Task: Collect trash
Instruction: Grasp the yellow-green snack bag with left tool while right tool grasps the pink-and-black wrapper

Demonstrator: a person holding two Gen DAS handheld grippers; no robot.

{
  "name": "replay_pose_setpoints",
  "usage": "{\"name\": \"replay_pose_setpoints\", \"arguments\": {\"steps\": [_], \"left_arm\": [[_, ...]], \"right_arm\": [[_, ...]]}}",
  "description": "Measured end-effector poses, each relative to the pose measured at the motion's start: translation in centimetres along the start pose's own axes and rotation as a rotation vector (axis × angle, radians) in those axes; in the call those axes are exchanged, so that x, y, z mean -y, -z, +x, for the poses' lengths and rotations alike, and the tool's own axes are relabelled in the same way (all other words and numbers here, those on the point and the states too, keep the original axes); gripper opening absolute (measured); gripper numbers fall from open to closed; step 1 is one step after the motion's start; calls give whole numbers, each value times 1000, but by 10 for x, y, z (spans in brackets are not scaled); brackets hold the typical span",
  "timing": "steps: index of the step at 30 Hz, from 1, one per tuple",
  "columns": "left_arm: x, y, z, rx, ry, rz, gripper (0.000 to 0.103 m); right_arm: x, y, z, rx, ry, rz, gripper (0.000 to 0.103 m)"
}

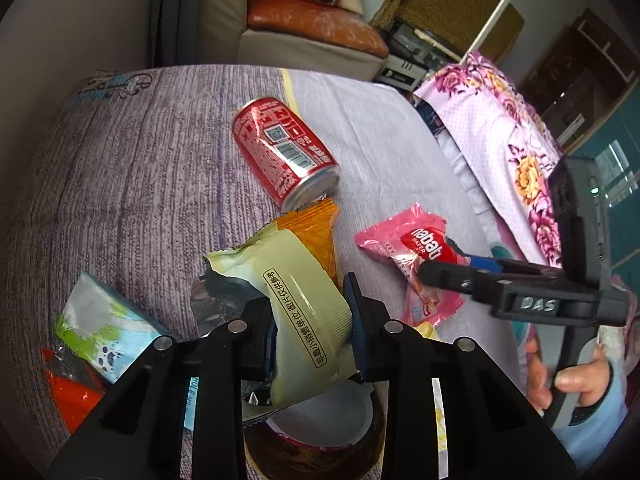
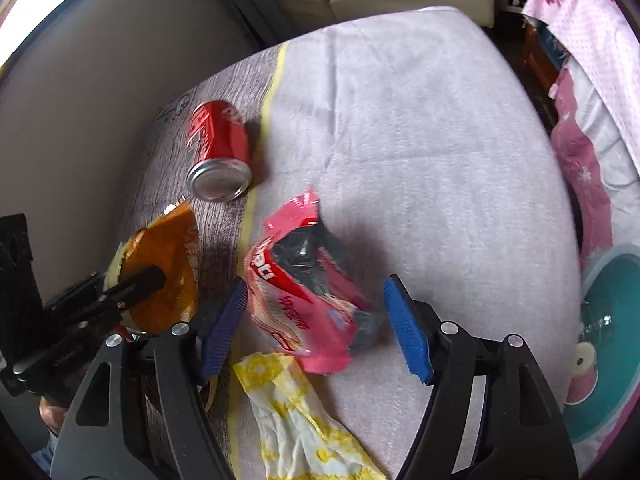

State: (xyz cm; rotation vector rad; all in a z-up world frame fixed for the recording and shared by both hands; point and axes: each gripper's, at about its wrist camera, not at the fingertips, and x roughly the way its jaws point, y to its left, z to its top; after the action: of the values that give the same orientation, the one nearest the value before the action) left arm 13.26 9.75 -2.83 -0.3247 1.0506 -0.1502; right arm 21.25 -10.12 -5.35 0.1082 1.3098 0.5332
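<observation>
Clamped between the blue pads of the left gripper point(image 1: 314, 330) is a cream and orange snack wrapper point(image 1: 296, 280), pinched across its middle with its orange end toward twelve o'clock, almost touching the base of a red soda can point(image 1: 282, 150) that lies on its side on the cloth-covered table point(image 1: 140, 184). Directly below this gripper, at six o'clock in the left wrist view, sits a round brown tub point(image 1: 320, 440) with a pale inside. At eight o'clock lies a blue and green packet point(image 1: 96, 324) with a red one point(image 1: 72, 396) beside it.

From the right wrist view, the right gripper point(image 2: 316, 324) has its fingers spread wide, one on each side of a pink wafer wrapper point(image 2: 300, 292) that rests on the table; neither pad clearly touches it. A yellow and white wrapper point(image 2: 292, 412) lies just beside the pink one at six o'clock. The can point(image 2: 218, 148) is at eleven o'clock, well apart from the pink wrapper. At nine o'clock the other gripper holds its orange wrapper point(image 2: 168, 272). A teal bowl point(image 2: 612, 320) sits at three o'clock, off the table's edge.
</observation>
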Motion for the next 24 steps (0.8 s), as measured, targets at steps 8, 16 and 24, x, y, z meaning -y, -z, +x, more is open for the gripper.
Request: {"name": "replay_pose_setpoints", "arguments": {"steps": [8,16,24], "left_arm": [[0,2,-3,3,9,-11,30],[4,-1,-13,24,15,-18,30],[37,-7,-30,71,27,43,30]], "right_arm": [[-2,0,11,-32,-10,2,3],[1,5,-10,53,34,7,2],[16,16,-69,193,60,36,2]]}}
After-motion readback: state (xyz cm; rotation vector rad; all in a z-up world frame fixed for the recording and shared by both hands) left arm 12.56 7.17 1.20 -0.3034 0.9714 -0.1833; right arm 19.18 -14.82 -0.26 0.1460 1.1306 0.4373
